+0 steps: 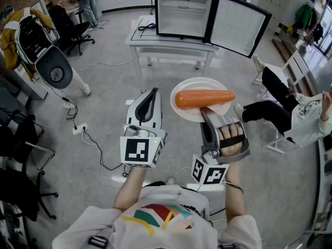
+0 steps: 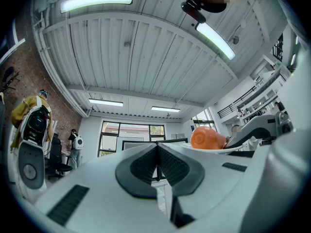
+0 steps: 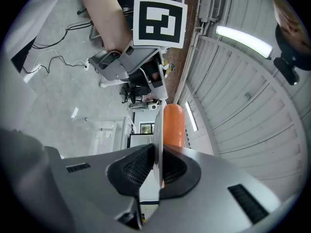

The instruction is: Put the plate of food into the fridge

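Seen from above, a person stands on a grey floor with a gripper in each hand. The right gripper [image 1: 206, 112] holds a white plate [image 1: 193, 86] by its near rim, out in front of the body and about level. Its own view shows both pads pressed on the thin plate edge [image 3: 158, 147]. A carrot [image 1: 203, 98] lies across the plate, loose, one end close to the jaws. The left gripper [image 1: 153, 95] hangs just beside the plate, not touching it, its jaws closed together on nothing. Ahead, well apart from the person, a small fridge [image 1: 181, 12] stands on a white table [image 1: 155, 41] with its door [image 1: 238, 25] swung wide open to the right. The inside looks bare. The step in hand appears to be carrying the plate to the fridge. The next move likely calls for walking up to the table, keeping the plate flat so the carrot does not roll off, then sliding the plate in onto a shelf before the right jaws let go.
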{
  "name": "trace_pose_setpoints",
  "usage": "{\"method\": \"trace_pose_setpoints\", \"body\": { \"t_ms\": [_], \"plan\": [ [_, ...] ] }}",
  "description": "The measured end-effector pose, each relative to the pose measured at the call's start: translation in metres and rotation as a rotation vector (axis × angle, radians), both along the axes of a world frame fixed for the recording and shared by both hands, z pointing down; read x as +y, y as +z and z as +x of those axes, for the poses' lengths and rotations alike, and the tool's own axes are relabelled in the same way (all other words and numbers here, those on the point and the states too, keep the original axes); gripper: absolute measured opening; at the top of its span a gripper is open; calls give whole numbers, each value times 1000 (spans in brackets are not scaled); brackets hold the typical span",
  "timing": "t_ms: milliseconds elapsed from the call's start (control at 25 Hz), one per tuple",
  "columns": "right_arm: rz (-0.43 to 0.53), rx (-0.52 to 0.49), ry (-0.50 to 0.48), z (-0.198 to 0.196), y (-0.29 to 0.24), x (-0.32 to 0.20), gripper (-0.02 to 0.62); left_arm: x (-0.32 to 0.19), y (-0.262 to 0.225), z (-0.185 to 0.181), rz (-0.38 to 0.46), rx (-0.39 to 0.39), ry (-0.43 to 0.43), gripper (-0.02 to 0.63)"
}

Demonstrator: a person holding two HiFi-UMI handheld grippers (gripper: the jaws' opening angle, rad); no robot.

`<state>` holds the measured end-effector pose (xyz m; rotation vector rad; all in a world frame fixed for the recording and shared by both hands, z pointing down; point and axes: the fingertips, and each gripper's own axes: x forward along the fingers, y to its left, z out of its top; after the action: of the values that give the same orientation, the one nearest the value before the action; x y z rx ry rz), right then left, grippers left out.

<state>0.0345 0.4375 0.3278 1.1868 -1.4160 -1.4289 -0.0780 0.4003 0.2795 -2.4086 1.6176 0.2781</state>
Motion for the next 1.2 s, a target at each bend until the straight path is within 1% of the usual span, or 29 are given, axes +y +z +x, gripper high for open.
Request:
{"method": "trace_pose_setpoints", "body": {
  "t_ms": [120, 440, 840, 1200],
  "plan": [
    [-1, 3, -1, -1, -2, -2, 26, -2, -3, -1, 1, 12, -2, 5],
    [-9, 2, 2, -1, 1, -10, 26, -11, 0, 0, -1, 10, 6, 5],
    [-30, 4, -23, -5, 1, -17, 26, -21, 2, -1, -20, 13, 6, 5],
    [-38, 2, -26, -1, 6, -20, 26, -23, 3, 2, -10, 17, 8, 5]
  ]
}}
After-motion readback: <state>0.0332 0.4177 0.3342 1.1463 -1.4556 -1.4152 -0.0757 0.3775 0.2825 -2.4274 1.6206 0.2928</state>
